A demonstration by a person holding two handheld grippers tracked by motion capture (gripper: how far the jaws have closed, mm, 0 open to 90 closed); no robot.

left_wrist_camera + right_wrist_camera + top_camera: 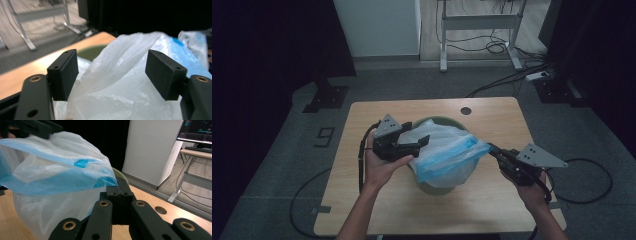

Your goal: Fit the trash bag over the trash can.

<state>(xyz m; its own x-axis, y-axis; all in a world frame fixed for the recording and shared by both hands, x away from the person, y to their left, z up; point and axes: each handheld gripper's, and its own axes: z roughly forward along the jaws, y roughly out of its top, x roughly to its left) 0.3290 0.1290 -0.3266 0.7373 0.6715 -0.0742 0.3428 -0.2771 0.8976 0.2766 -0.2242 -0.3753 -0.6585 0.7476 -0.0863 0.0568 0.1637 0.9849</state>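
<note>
A translucent white plastic bag [447, 152] with blue bands sits loosely in a green bin [438, 188] at the middle of the wooden table [377, 115]. My left gripper [423, 142] is at the bag's left side. In the left gripper view its jaws [111, 66] stand wide apart, with a fold of the bag [120, 85] rising between them and neither pad touching it. My right gripper [492, 148] holds the bag's right edge. In the right gripper view its jaws [120, 188] are shut on the blue-banded rim of the bag [50, 177], pulled out past the bin [120, 175].
A round cable hole [466, 110] lies near the table's far edge. Beyond the table stand a white cabinet [377, 27] and a desk frame [479, 22] with cables on the floor. Black stands flank the table. A monitor [197, 131] shows in the right gripper view.
</note>
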